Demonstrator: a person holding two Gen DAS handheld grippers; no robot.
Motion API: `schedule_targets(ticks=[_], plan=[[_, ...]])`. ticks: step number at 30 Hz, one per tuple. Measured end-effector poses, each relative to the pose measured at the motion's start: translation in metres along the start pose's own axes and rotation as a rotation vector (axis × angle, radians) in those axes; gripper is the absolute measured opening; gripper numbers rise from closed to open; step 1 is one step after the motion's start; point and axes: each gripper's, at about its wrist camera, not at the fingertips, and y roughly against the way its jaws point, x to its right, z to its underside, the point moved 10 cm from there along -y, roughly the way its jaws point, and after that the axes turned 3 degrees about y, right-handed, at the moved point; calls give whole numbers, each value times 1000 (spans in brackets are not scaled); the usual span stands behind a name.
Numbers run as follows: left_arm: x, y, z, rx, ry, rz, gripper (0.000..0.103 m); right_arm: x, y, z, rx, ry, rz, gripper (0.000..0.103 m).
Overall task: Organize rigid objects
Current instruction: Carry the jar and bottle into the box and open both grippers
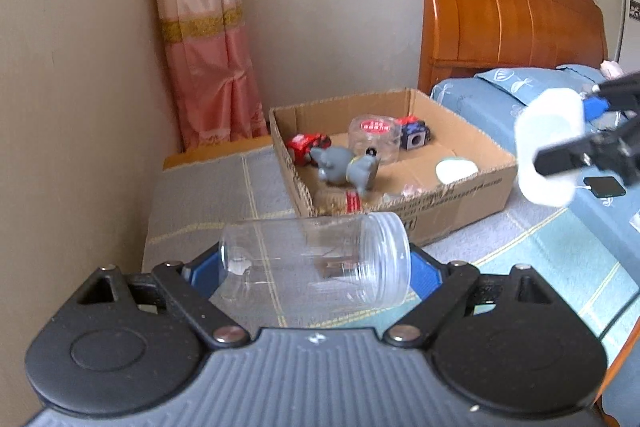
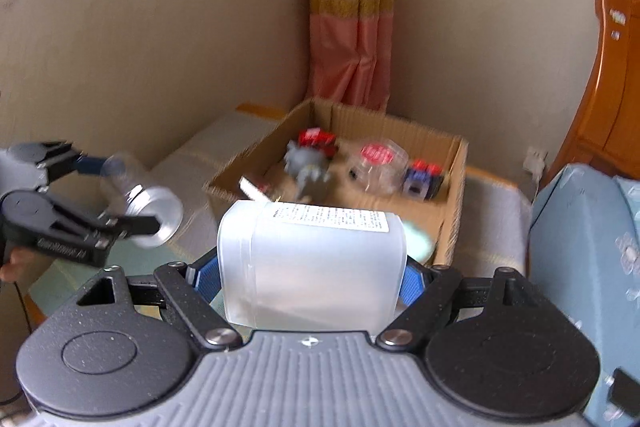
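Note:
My left gripper point(image 1: 316, 267) is shut on a clear plastic jar point(image 1: 316, 261) that lies sideways between the blue pads, its threaded mouth to the right. In the right wrist view that same left gripper point(image 2: 116, 195) and clear jar point(image 2: 144, 207) hang at the left. My right gripper point(image 2: 312, 275) is shut on a white translucent container point(image 2: 312, 267) with a printed label on top; from the left wrist it shows as the right gripper point(image 1: 568, 143) with the white container point(image 1: 550, 147) at the far right. Both are held above the blanket, short of the cardboard box point(image 1: 460, 187).
The box point(image 2: 452, 187) holds a lidded clear tub point(image 1: 374, 137), a red toy car point(image 1: 308, 147), a grey figurine point(image 1: 344, 167), a small dark cube point(image 1: 416, 135) and a white disc point(image 1: 456, 169). A wooden headboard point(image 1: 512, 15) and blue bedding point(image 1: 520, 83) lie to the right; a curtain point(image 1: 204, 27) hangs behind.

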Motion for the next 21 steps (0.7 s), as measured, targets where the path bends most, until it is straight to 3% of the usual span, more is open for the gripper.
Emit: schedule_targets(ticks=[11,21], plan=[[0,0,-20,37,4,-3,90,43,-41,-44,-19,-13,33,87],[-9,-10,-29,49,25,-11,90,57,-112,-54,-127,6,11,87]])
